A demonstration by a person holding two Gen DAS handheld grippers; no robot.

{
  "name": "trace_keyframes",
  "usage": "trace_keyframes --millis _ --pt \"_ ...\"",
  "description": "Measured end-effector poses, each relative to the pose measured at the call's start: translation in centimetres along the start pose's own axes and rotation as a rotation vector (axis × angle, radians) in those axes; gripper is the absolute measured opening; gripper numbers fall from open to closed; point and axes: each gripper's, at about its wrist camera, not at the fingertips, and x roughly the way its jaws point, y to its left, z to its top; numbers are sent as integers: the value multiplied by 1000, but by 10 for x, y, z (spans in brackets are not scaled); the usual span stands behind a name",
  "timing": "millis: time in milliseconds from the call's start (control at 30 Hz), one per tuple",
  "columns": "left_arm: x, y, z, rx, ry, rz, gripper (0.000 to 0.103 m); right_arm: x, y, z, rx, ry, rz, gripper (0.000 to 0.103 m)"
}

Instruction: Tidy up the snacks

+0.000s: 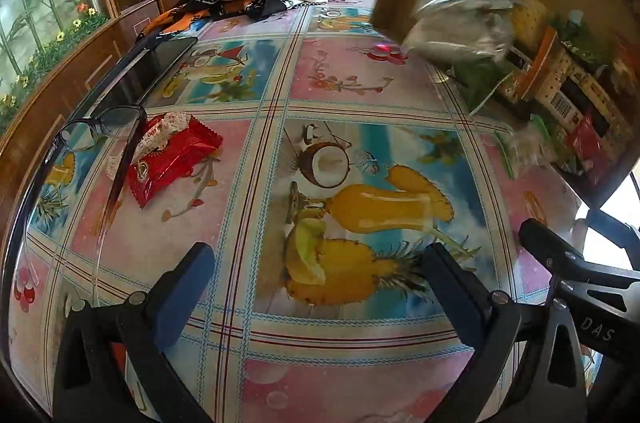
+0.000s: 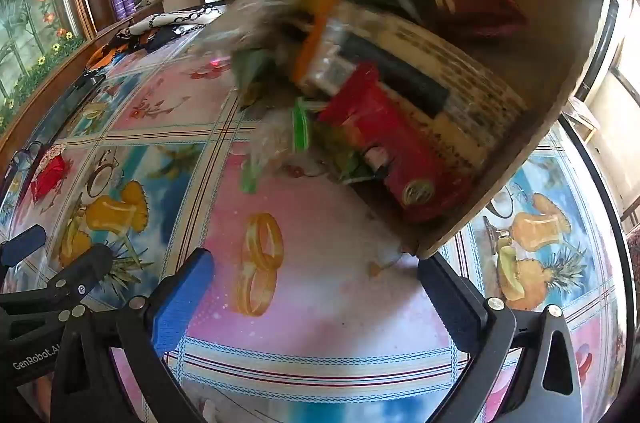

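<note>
Tipping on its side above the desk (image 1: pixel 360 71), cardboard box (image 2: pixel 560 95), mouth facing the cameras, snack packets (image 2: pixel 384 139) sliding out, blurred. Left claw (image 1: pixel 316 287) spread wide over the pineapple print, gripping nothing. Right claw (image 2: pixel 314 289) likewise wide apart, its right finger (image 2: pixel 448 291) touching the box's lower corner; hold on it cannot be told. Lying apart at left: red wafer packet (image 1: pixel 172 159), beside glasses (image 1: pixel 100 127).
</note>
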Motion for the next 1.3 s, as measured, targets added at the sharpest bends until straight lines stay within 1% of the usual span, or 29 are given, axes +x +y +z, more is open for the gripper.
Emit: trace_keyframes --millis 667,733,1300 --pt "0 -1 0 0 -1 2 103 1 2 4 3 7 1 103" --pt "0 -1 0 0 -2 2 103 2 -4 1 6 7 3 103" --pt "0 -2 0 0 -2 1 103 0 -1 0 4 3 2 103"
